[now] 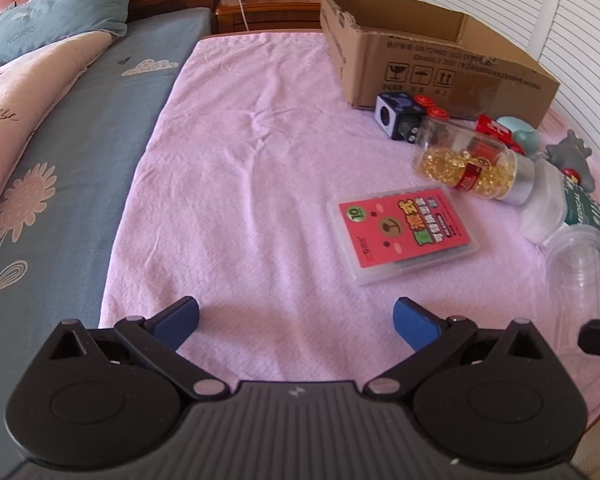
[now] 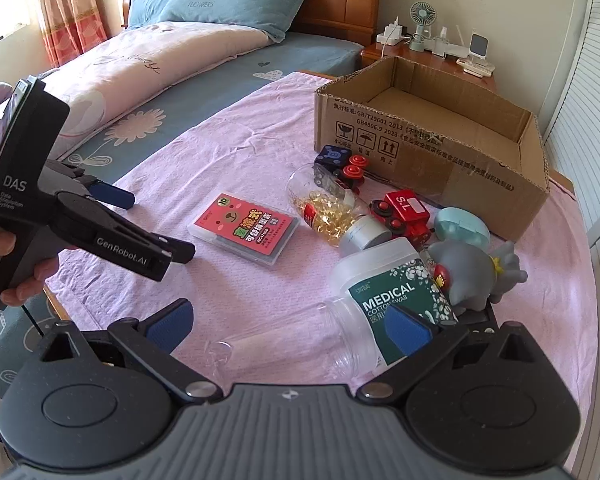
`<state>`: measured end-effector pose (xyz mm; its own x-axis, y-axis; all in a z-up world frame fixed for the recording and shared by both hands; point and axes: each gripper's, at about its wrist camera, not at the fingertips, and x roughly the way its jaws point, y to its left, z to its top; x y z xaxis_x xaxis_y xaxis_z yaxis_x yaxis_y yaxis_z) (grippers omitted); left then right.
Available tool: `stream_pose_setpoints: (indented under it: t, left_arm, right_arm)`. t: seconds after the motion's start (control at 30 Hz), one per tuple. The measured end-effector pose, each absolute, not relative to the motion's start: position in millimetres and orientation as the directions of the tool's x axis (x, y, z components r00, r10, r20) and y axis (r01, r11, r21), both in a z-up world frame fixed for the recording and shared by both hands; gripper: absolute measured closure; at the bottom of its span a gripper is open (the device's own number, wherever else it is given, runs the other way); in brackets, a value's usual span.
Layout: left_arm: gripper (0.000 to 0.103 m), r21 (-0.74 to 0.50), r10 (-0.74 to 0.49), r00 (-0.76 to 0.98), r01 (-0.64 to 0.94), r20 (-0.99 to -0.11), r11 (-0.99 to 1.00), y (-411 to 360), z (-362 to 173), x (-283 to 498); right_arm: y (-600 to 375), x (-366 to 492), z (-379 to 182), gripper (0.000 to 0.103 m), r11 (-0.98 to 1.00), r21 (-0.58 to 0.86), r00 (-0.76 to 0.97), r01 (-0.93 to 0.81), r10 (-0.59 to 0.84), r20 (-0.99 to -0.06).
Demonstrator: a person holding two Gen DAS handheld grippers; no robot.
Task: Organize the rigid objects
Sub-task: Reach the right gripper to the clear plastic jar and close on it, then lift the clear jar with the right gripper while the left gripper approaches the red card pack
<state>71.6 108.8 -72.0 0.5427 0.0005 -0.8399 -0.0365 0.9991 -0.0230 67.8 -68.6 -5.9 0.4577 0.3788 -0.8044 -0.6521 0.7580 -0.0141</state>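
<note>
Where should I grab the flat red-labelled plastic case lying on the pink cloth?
Probably from above, across its two long edges. The red-labelled case lies flat, label up, clear of the capsule bottle, so both long sides look free. The open left gripper is nearest.

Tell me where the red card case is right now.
The red card case lies flat on the pink cloth, centre of the right wrist view, left of the capsule bottle and well in front of the cardboard box.

"medical cotton swab" on jar (image 2: 396, 300)
</note>
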Motion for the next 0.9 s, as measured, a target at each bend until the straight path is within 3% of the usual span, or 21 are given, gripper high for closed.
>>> stream_pose_setpoints:
  t: [0.33,0.53,0.63,0.9]
  left_arm:
    - [0.001,-0.022,-0.029,0.537,0.020,-0.843,1.000,96.2,-69.8,64.7]
    - [0.001,-0.017,-0.026,0.543,0.022,-0.839,1.000,94.8,-65.7,59.1]
    - [0.001,-0.036,-0.044,0.545,0.026,-0.837,0.999,92.8,-62.7,56.7]
    - [0.001,-0.064,-0.074,0.545,0.037,-0.835,0.997,74.4,-61.4,72.7]
  right_arm:
    - [-71.2,51.1,-16.4,0.000,0.738,0.092,0.325,-0.669,0.401,-0.857]
    - [-54.0,39.3,-25.4,0.000,0.752,-0.030,0.409,-0.659,0.325,-0.853]
    - [-49.5,37.4,-26.9,0.009,0.757,-0.075,0.434,-0.649,0.288,-0.853]
    - [-66.2,28.9,-23.6,0.009,0.787,-0.107,0.457,-0.607,0.235,-0.858]
